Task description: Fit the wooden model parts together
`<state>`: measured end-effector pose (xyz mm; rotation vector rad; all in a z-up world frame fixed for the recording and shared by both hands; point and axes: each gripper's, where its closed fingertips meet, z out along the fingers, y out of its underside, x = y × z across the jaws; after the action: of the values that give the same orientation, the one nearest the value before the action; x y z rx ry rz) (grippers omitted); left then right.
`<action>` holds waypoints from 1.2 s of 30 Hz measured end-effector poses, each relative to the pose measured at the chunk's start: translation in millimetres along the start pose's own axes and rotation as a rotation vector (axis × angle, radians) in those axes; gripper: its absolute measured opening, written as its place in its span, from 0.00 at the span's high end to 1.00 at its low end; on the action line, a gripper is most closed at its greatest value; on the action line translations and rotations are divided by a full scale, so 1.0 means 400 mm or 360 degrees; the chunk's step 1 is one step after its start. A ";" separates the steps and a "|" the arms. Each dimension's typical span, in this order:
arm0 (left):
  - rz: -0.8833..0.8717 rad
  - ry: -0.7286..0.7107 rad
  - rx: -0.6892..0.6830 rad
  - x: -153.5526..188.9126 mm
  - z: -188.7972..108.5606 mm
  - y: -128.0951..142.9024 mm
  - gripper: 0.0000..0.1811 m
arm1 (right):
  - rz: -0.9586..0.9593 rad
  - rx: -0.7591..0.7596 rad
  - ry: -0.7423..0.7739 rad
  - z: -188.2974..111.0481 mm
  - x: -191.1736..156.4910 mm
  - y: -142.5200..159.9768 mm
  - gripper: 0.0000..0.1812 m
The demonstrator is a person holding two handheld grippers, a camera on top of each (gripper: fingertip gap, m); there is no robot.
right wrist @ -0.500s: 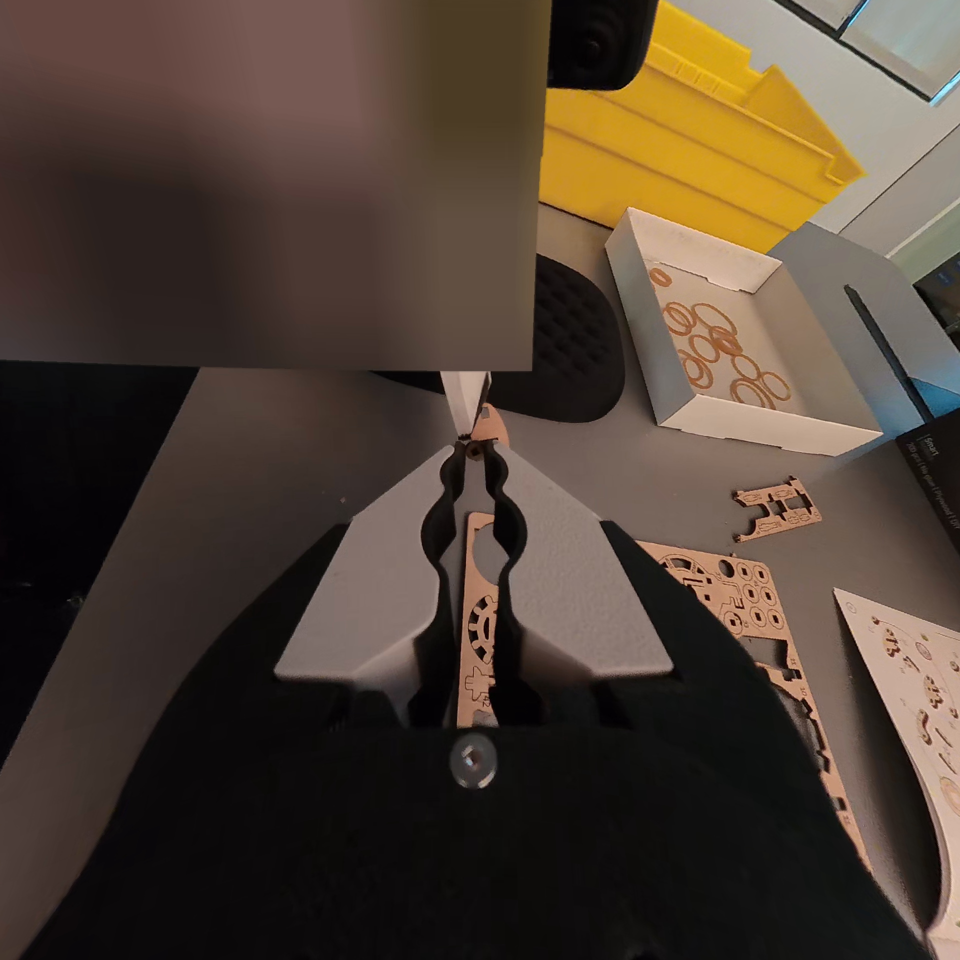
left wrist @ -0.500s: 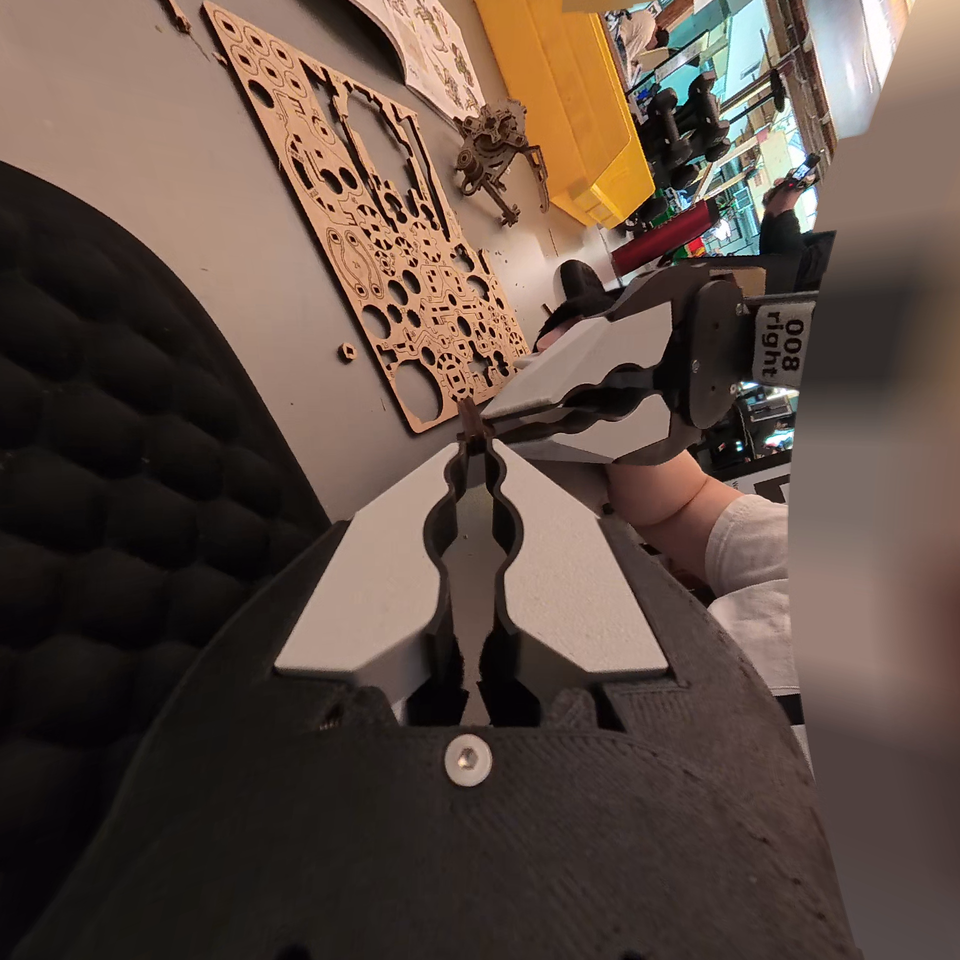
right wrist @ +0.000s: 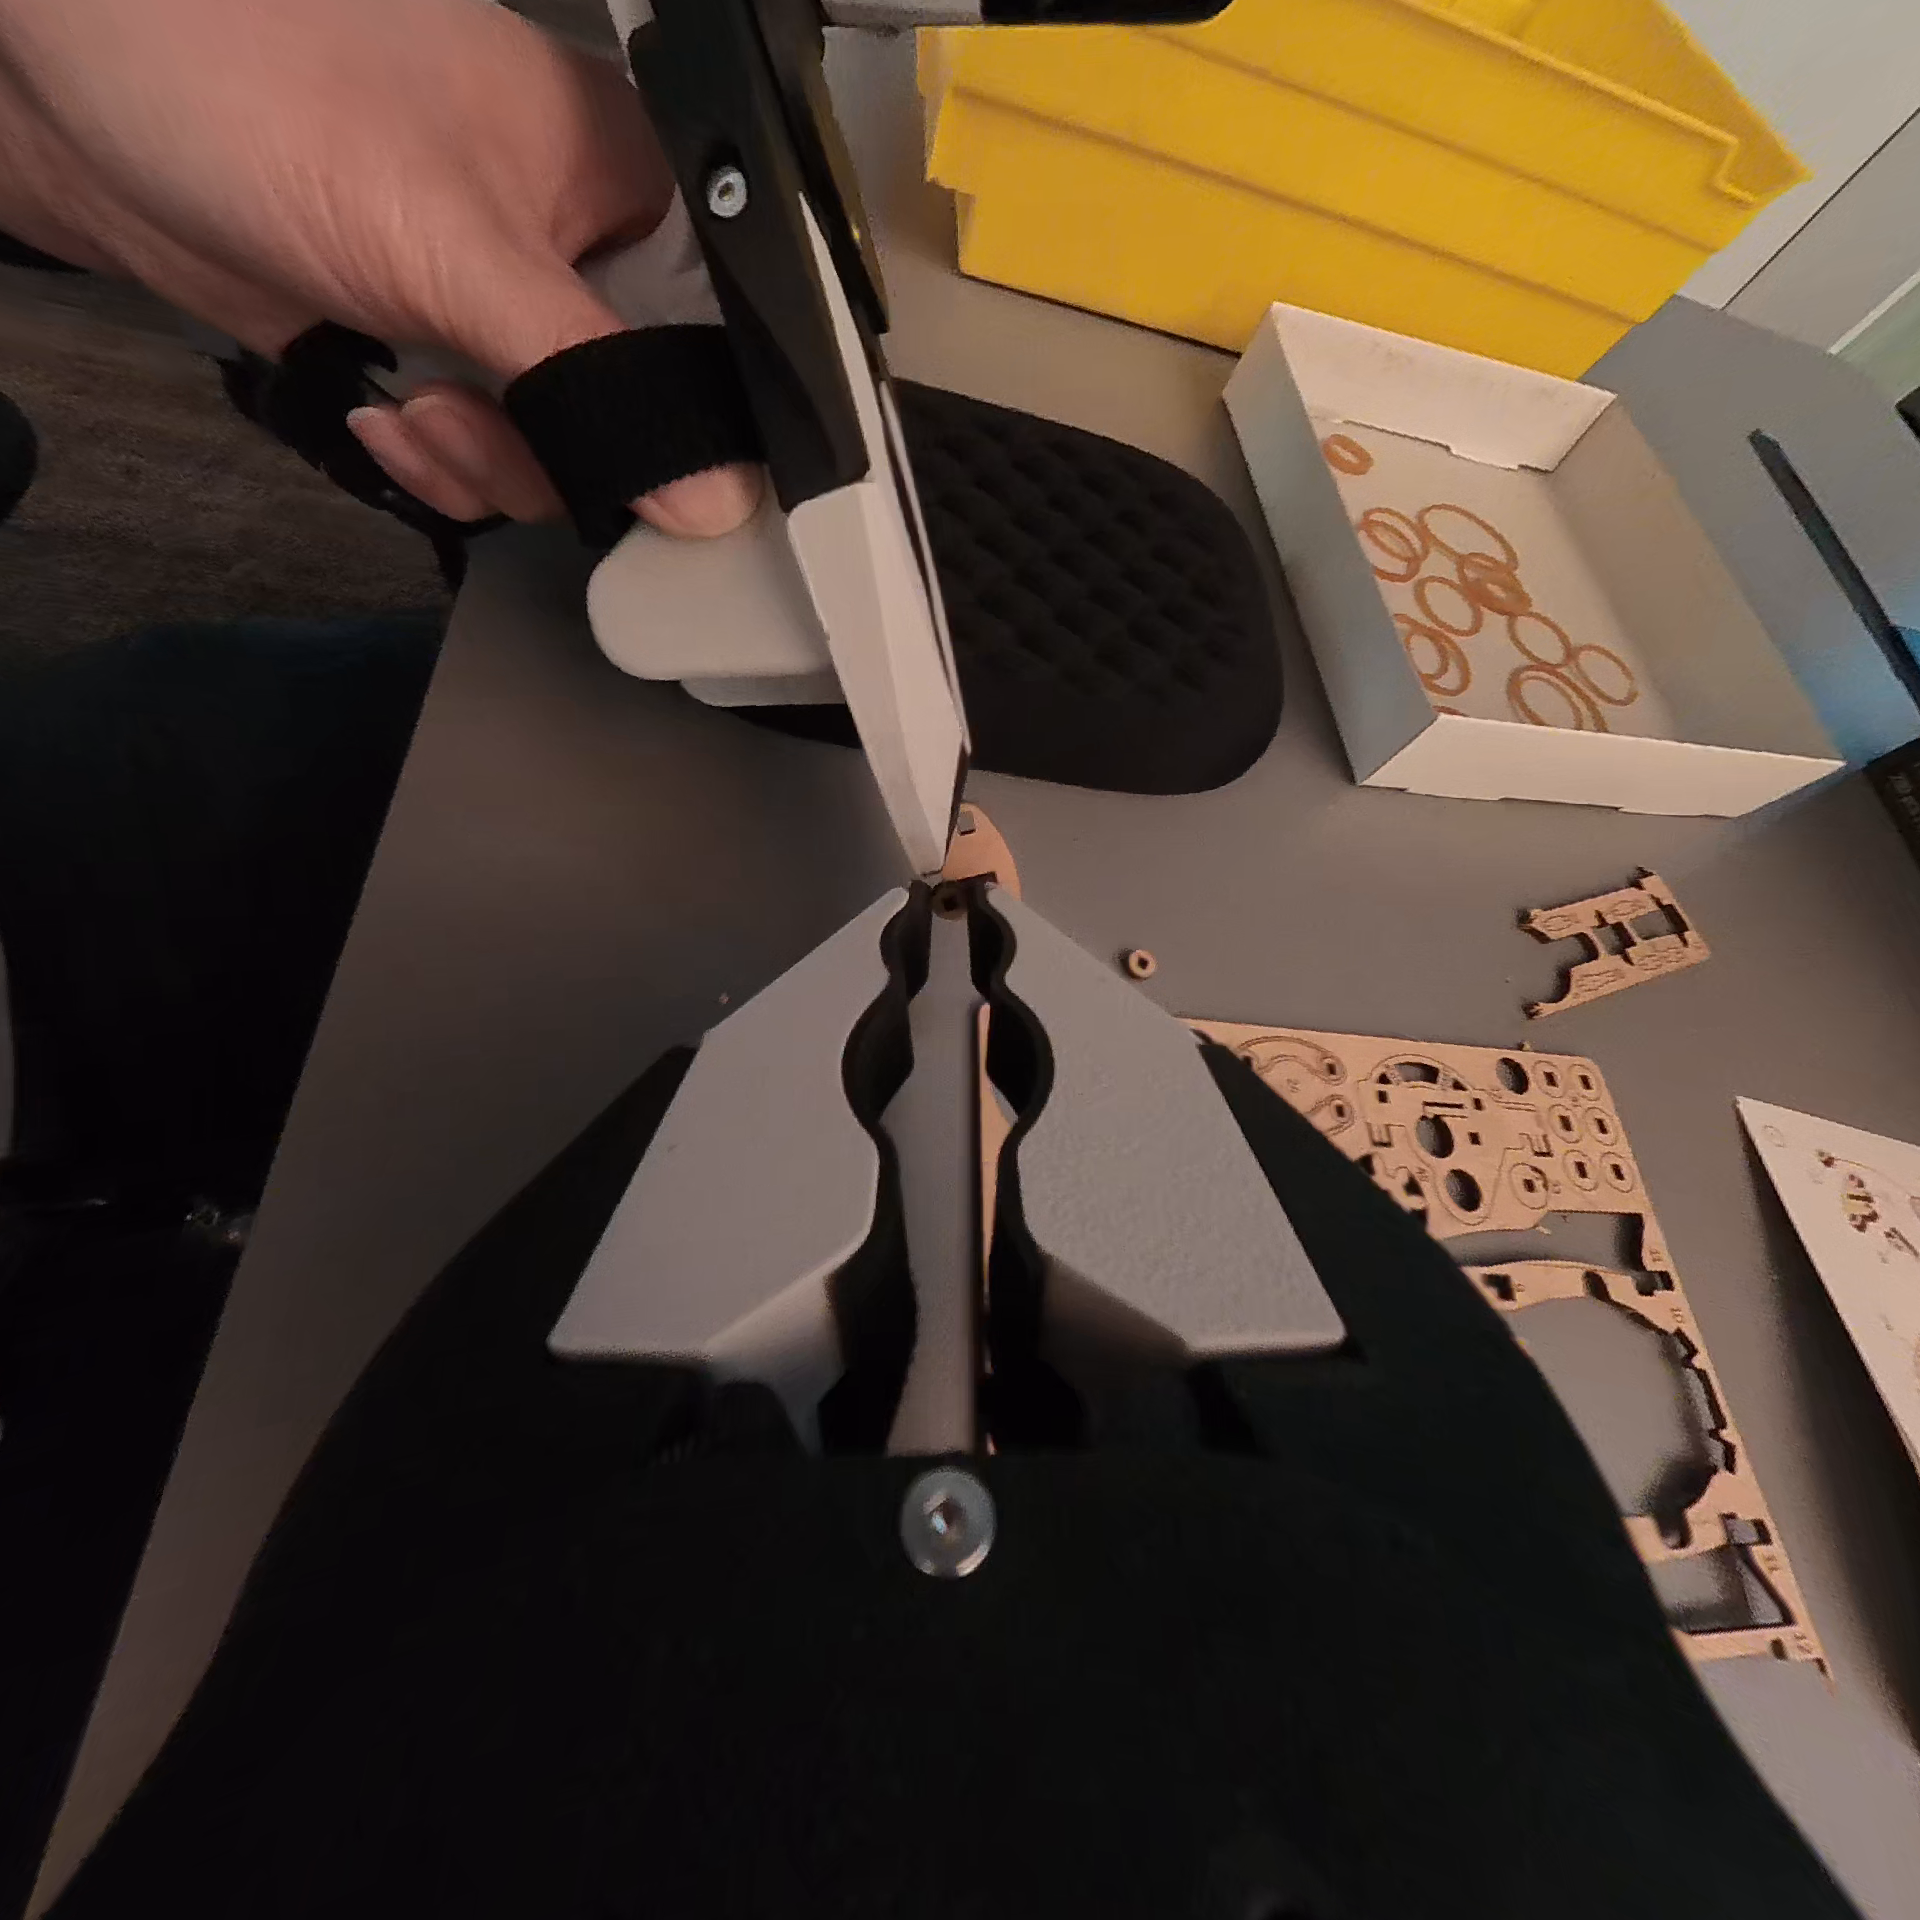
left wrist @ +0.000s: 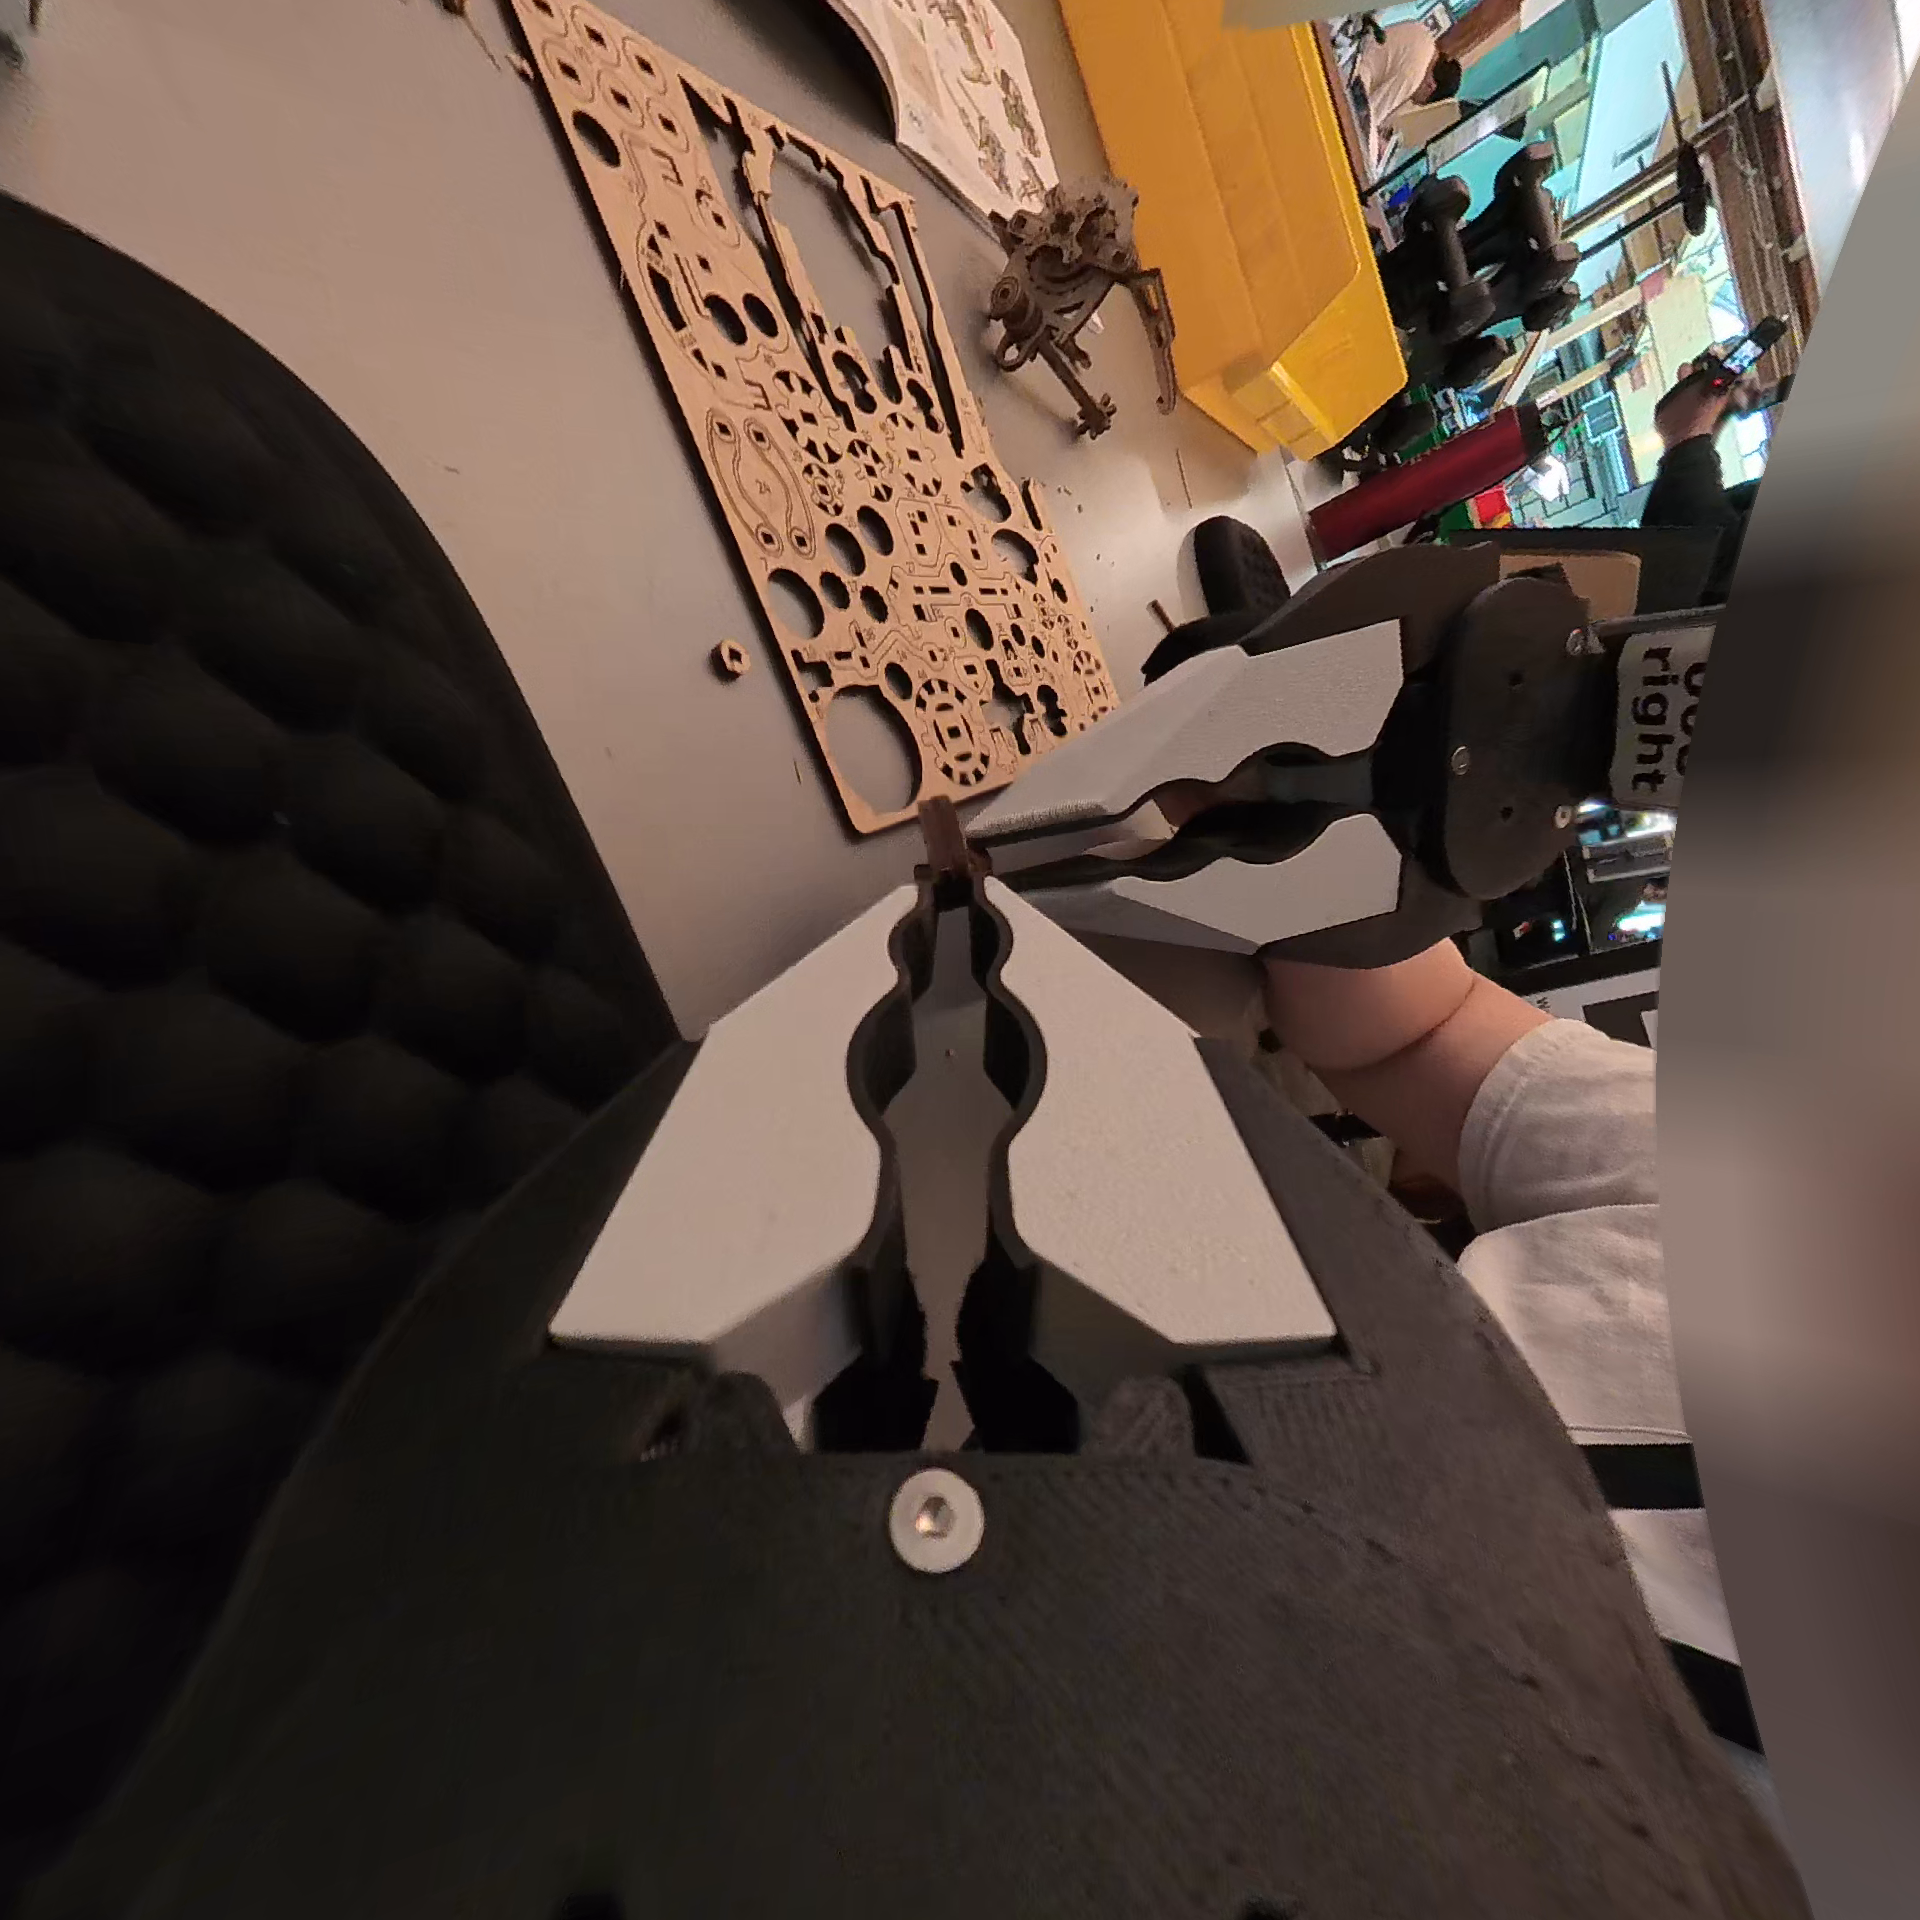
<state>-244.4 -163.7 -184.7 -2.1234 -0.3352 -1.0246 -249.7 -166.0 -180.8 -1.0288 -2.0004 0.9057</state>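
Right at the tips, the left gripper (left wrist: 943, 878) is pinched on a small dark wooden peg (left wrist: 943, 831) that pokes out past its closed fingers. The right gripper (right wrist: 948, 896) meets it tip to tip, pressed together on a tiny wooden piece (right wrist: 948, 900) with a hole in it; whether that piece already sits on the peg is too small to tell. In the right wrist view the left gripper comes down from above, with the person's hand (right wrist: 312, 208) around its handle, so the two tools meet at a steep angle.

To my eye the step in hand is seating one small part on the other. It should go best with the peg kept straight along the hole, both grips firm, and the push made slowly along the peg's length; any twist could snap so thin a piece or flick it out of the fingers.

Below them on the grey table (right wrist: 623, 883) lie a cut-out wooden sheet (left wrist: 831, 436), a loose wooden frame piece (right wrist: 1616, 940), a small wooden ring (right wrist: 1140, 963), a black foam pad (right wrist: 1091, 623), a white box of wooden rings (right wrist: 1475, 582) and a yellow bin (right wrist: 1299, 177). A half-built dark model (left wrist: 1070, 281) stands beyond the sheet.
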 end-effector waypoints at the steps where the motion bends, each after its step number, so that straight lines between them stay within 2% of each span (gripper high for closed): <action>1: -0.0017 -0.0010 -0.0003 0.001 0.000 0.009 0.97 | 0.0005 -0.0010 -0.0020 -0.001 -0.007 0.003 0.97; 8: -0.0123 -0.0092 -0.0134 0.009 0.008 0.087 0.97 | 0.0043 -0.0138 -0.0257 -0.009 -0.076 0.035 0.97; 14: -0.0137 -0.0062 -0.0203 0.022 0.012 0.114 0.87 | 0.0068 -0.0207 -0.0308 0.006 -0.092 0.059 0.97; 20: -0.0018 -0.0122 -0.0253 0.020 -0.028 0.142 0.86 | 0.0115 -0.0190 -0.0337 0.009 -0.095 0.058 0.97; 23: 0.0185 -0.0248 -0.0233 0.017 -0.039 0.147 0.82 | 0.0100 -0.0212 -0.0330 0.012 -0.095 0.064 0.97; 27: 0.0647 -0.0514 -0.0199 0.008 -0.037 0.137 0.77 | 0.0117 -0.0199 -0.0333 0.009 -0.093 0.061 0.97; 33: 0.1118 -0.0578 -0.0048 0.042 -0.017 0.111 0.79 | 0.0167 -0.0182 -0.0335 0.002 -0.081 0.061 0.97; 36: 0.1363 -0.0634 -0.0073 0.045 -0.012 0.114 0.80 | 0.0188 -0.0172 -0.0316 -0.005 -0.070 0.063 0.97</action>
<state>-212.2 -200.1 -192.3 -2.1641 0.4021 -0.1154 -226.6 -178.5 -207.7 -1.1668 -2.1919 1.0055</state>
